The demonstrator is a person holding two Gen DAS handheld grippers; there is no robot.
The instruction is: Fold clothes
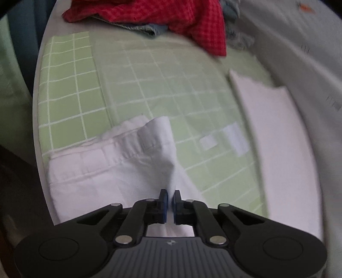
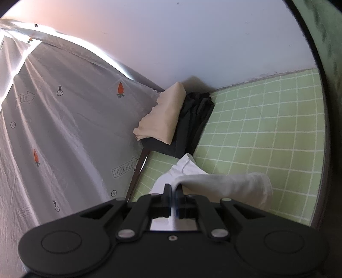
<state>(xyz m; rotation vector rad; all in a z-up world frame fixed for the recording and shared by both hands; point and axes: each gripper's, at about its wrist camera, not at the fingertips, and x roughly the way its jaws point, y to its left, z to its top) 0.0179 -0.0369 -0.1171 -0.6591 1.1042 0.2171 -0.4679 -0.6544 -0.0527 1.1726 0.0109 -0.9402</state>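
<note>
A white garment (image 1: 111, 169) with an elastic waistband lies on the green checked sheet (image 1: 149, 81). My left gripper (image 1: 170, 197) is shut on a pinched-up fold of this white cloth, which rises in a peak ahead of the blue pads. In the right wrist view my right gripper (image 2: 174, 192) is shut on the white garment (image 2: 226, 188); a rolled, grey-looking part of it trails off to the right above the sheet (image 2: 267, 132). More white cloth lies flat beneath the jaws.
A heap with a red checked cloth (image 1: 162, 15) and bluish clothes lies at the far end. A white folded piece (image 1: 277, 132) lies to the right. A beige folded item (image 2: 162, 113) on dark clothes (image 2: 192, 119) sits by a grey printed quilt (image 2: 64, 119) and the wall.
</note>
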